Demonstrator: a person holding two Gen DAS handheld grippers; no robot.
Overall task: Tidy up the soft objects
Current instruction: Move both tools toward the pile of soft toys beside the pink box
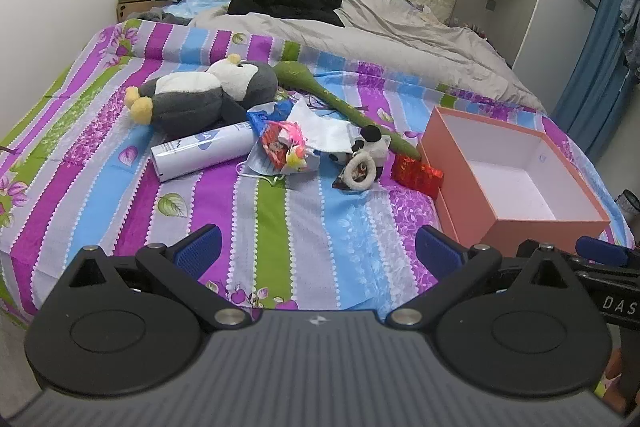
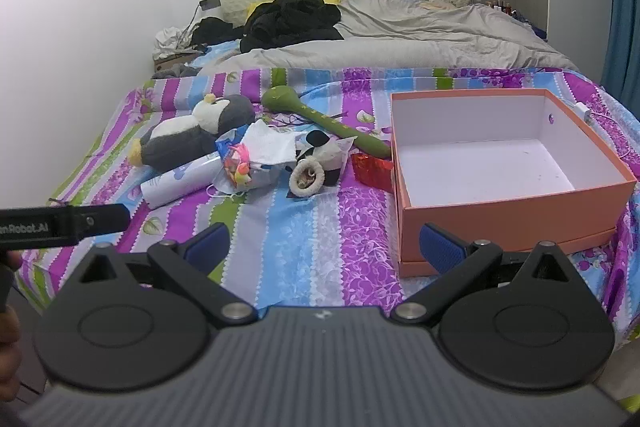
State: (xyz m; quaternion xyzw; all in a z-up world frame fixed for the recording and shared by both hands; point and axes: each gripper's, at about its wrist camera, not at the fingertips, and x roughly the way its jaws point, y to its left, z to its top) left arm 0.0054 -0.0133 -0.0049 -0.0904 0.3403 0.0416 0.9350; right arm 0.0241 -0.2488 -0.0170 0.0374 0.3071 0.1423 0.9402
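While both sets of tongs are hovering over the near edge of the bed (image 1: 320,227), the left tongs (image 1: 318,247) and right tongs (image 2: 324,245) are sitting wide open, gripping nothing. From the left wrist view, the pile of soft stuff is lying up around 12 o'clock: a plush penguin (image 1: 200,93) at 11, a small panda plush (image 1: 370,147) dead ahead, and a long green plush stick (image 1: 340,99) running behind it. I'm guessing the penguin is going to be light and squishy, so pinching its fat belly should be working best; the panda looks easy to grab by the body. Mixed in are a white tube (image 1: 204,153) and a crinkly snack bag (image 1: 280,149), probably slippery. An orange box (image 2: 520,223) is waiting at 2 o'clock, lid off, totally empty inside.
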